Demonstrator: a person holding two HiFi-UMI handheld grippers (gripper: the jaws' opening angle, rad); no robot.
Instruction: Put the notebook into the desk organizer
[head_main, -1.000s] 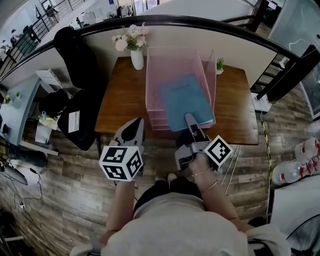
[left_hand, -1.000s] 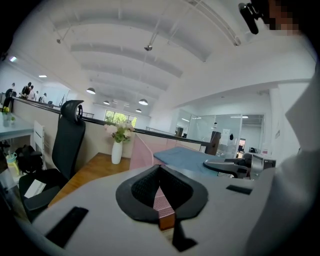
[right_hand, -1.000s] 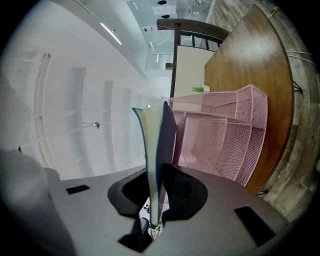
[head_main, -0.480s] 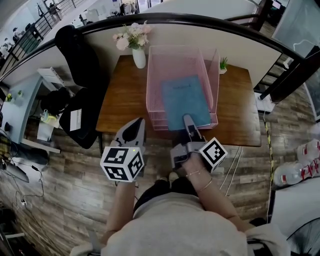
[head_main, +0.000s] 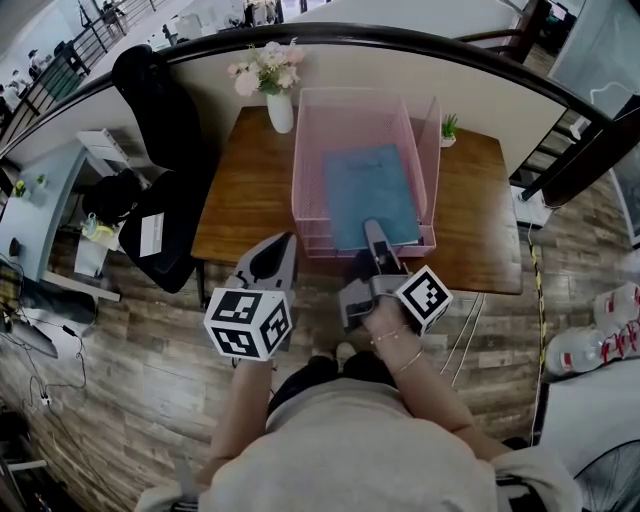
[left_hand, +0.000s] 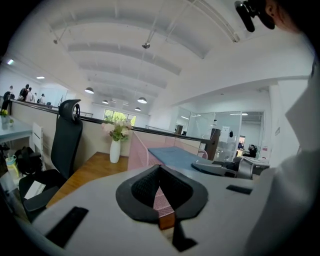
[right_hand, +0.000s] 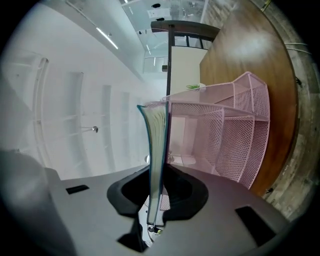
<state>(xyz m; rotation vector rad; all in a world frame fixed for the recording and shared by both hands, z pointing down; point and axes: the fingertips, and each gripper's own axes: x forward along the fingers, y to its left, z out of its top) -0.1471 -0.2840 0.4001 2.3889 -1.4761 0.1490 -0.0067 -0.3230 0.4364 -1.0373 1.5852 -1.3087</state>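
The blue notebook (head_main: 370, 195) lies flat in the top tray of the pink mesh desk organizer (head_main: 310, 150) on the wooden table (head_main: 240, 200). Its near edge sticks out over the tray's front. My right gripper (head_main: 372, 235) has that near edge between its jaws, which are opening. In the right gripper view the notebook (right_hand: 156, 150) stands edge-on in the right gripper (right_hand: 155, 220), with the organizer (right_hand: 240, 145) behind it. My left gripper (head_main: 275, 255) hovers shut and empty before the table's front edge, left of the organizer. The left gripper view shows the left gripper (left_hand: 161, 200) pointing towards the organizer (left_hand: 137, 152).
A white vase of flowers (head_main: 278, 105) stands at the table's back left, and a small potted plant (head_main: 449, 128) at the back right. A black office chair (head_main: 160, 130) with a jacket sits left of the table. Wooden floor lies below me.
The right gripper has pushed the notebook a little further back into the top tray. The left gripper has drifted slightly to the right.
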